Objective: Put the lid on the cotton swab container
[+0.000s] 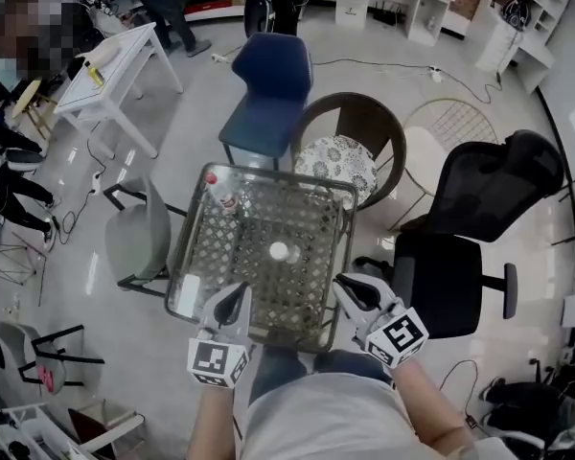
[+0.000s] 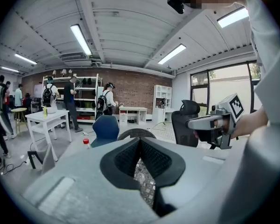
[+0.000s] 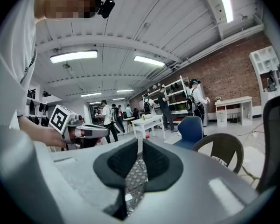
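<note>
A small round white object point(image 1: 279, 251), container or lid I cannot tell, lies near the middle of the glass lattice table point(image 1: 311, 214). My left gripper point(image 1: 237, 295) hovers over the table's near edge, left of it. Its jaws point(image 2: 140, 141) are shut with nothing between them. My right gripper point(image 1: 349, 286) is at the near right edge, its pads point(image 3: 140, 143) a narrow slit apart and empty. Each gripper shows in the other's view: the right gripper point(image 2: 214, 122) and the left gripper point(image 3: 81, 132). Both are well short of the white object.
A red-capped bottle point(image 1: 212, 182) stands at the table's far left corner. Around the table are a blue chair point(image 1: 268, 84), a brown round chair with a patterned cushion point(image 1: 337, 156), a black office chair point(image 1: 470, 228) and a grey chair point(image 1: 139, 238). People stand near a white table point(image 1: 115, 65).
</note>
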A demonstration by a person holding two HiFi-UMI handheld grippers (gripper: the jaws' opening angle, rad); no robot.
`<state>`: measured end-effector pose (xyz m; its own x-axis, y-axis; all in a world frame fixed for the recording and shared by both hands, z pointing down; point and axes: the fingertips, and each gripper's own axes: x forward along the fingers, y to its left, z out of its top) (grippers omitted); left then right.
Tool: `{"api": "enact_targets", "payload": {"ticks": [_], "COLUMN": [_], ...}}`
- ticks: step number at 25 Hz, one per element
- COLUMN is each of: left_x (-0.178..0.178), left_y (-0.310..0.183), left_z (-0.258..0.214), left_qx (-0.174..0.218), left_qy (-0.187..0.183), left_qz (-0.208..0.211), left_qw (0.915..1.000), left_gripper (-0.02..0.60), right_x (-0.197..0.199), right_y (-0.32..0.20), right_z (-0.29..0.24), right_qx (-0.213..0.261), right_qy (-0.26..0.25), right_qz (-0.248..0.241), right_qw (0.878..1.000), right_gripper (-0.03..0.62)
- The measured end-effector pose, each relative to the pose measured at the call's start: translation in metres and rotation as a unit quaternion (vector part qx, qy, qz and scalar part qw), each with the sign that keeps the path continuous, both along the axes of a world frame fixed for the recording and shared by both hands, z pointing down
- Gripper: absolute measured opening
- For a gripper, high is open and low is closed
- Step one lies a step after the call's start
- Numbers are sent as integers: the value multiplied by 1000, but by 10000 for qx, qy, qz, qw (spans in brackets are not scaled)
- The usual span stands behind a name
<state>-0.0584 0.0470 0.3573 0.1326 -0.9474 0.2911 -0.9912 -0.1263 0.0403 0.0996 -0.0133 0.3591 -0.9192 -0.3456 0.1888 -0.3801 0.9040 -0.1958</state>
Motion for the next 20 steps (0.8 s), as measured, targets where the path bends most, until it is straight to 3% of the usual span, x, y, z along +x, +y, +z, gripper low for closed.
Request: {"api": "enact_targets", "payload": {"ticks": [9,18,20], "left_x": [-44,-61,-61], "left_y": [-51,-88,-94], "left_z": [62,135,153], "left_qx": [-534,-1104,-1248], "left_qy": [224,344,393], "left_qz": [667,1375,1536], "left_qw": [9961,9837,9794], "left_gripper": [9,14,68], "right_x": [-49,-79,-81], "right_y": [-30,-49,-54], "right_z": [50,108,122], "right_qx": [-374,-750,-866], "right_qy": [567,1141,1247], "right_qz": [358,631,706], "right_qw": [9970,9886,9859], "right_gripper": [35,35,42]}}
